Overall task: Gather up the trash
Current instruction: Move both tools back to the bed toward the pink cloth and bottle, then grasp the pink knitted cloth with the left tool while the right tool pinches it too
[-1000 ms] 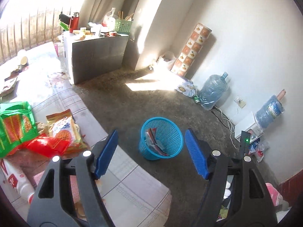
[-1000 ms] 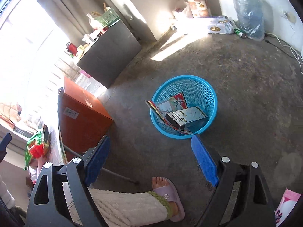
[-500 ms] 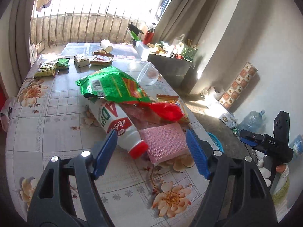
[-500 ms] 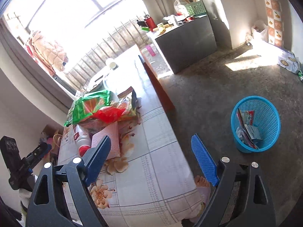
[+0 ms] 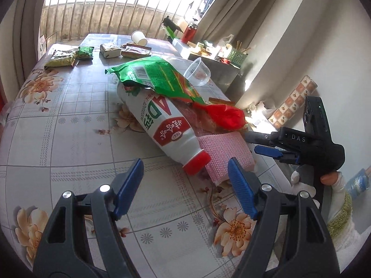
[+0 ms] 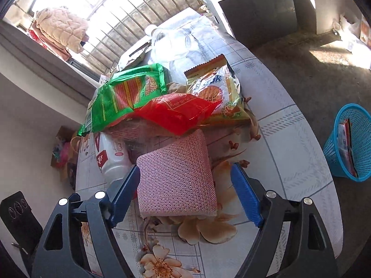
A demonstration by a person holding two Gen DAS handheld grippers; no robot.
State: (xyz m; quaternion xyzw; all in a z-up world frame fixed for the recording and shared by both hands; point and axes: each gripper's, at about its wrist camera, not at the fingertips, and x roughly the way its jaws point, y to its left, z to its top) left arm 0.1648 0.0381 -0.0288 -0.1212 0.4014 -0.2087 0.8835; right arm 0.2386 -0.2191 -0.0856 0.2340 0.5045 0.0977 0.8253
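**Trash pile still on the table, basket part-filled**

The left gripper [image 5: 185, 180] hangs released before the white bottle [image 5: 162, 125], which lies under the green bag [image 5: 157, 76]. The right gripper [image 6: 185, 185], jaws just narrowing, brackets the pink pad [image 6: 176, 176] without pressing it. Most litter remains uncollected. Only the right view shows the blue basket [image 6: 357, 162], already holding some packets, on the floor.

a white plastic bottle [image 5: 162, 125] with a red cap lies on its side on the floral tablecloth, touching a pink sponge pad [image 6: 176, 176]. green [image 5: 157, 78], red [image 6: 178, 111] and biscuit [image 6: 215, 90] wrappers are piled on them.
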